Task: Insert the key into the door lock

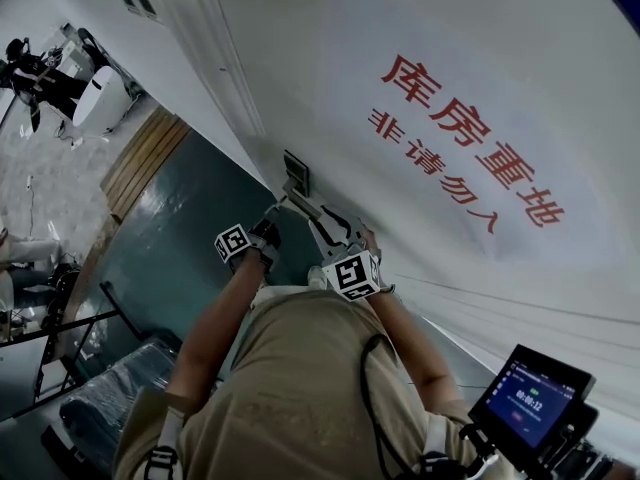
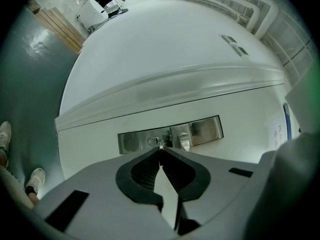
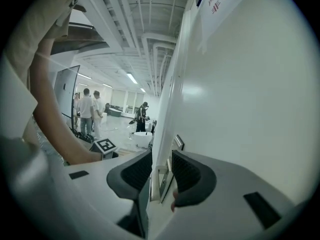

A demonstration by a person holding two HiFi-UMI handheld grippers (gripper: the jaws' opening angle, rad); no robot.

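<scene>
key (image 2: 160,144) pinched in left hand-held gripper (image 2: 160,150), tip just beside the keyhole (image 2: 153,141), not yet inserted; right hand-held gripper (image 3: 162,152) clasps door handle (image 3: 161,183).

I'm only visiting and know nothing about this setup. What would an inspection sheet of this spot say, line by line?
Surface: white door with a red-lettered notice; green floor.
Job's things: key tip close to the keyhole in the steel lock plate; contact unclear.
Clutter: wooden boards, wrapped bundle.
Grippers: left gripper jaws shut on the key; right gripper jaws closed on the door handle.
Cables: black cable down the person's back.
Surroundings: people in a hall; small screen.
</scene>
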